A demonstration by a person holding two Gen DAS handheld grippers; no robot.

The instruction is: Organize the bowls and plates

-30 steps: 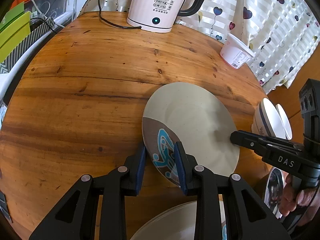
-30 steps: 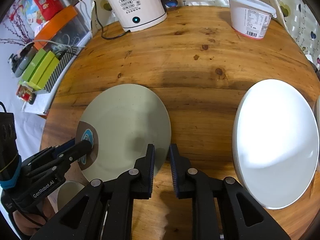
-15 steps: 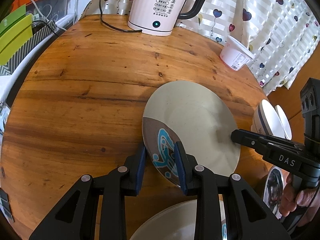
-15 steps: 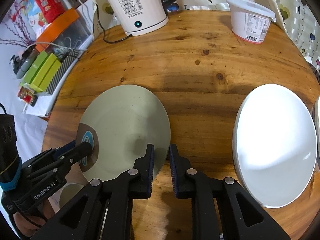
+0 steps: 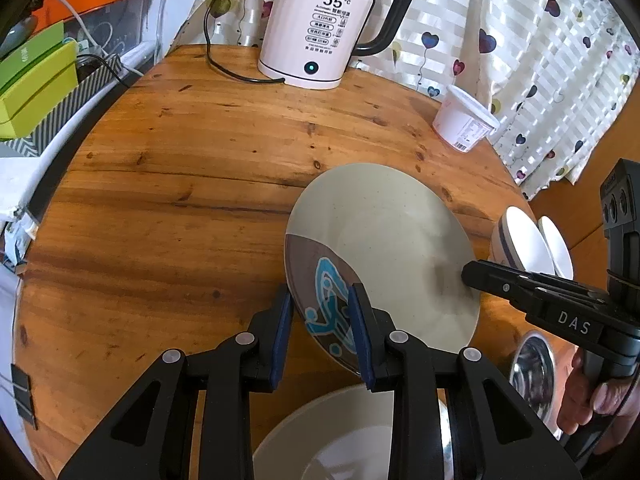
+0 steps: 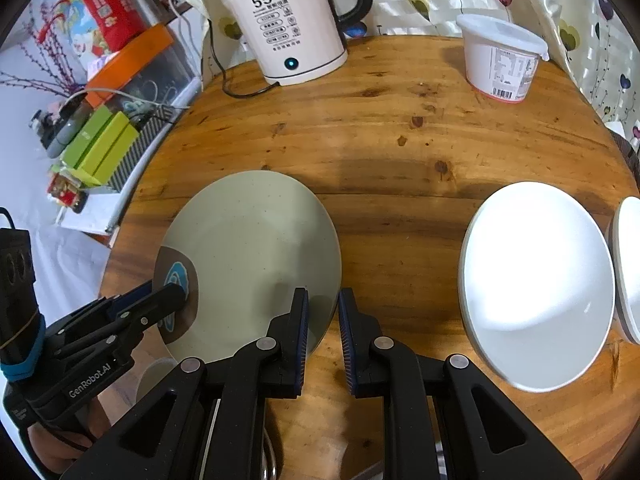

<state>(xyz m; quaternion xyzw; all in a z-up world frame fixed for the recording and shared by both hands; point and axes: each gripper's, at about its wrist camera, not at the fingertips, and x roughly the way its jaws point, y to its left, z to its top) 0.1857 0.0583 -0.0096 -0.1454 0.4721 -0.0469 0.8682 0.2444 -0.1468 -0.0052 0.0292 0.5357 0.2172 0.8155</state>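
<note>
Item: glazed plate (image 5: 384, 248), likely stiff, slippery, breakable. Left gripper (image 5: 320, 320) pinches its patterned rim; right gripper (image 6: 323, 320) pinches the opposite rim.

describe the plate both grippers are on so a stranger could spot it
On the round wooden table, look in front of the white kettle. The grey-green plate lies left of the plain white bowl; only it has a brown patch with a blue design.
</note>
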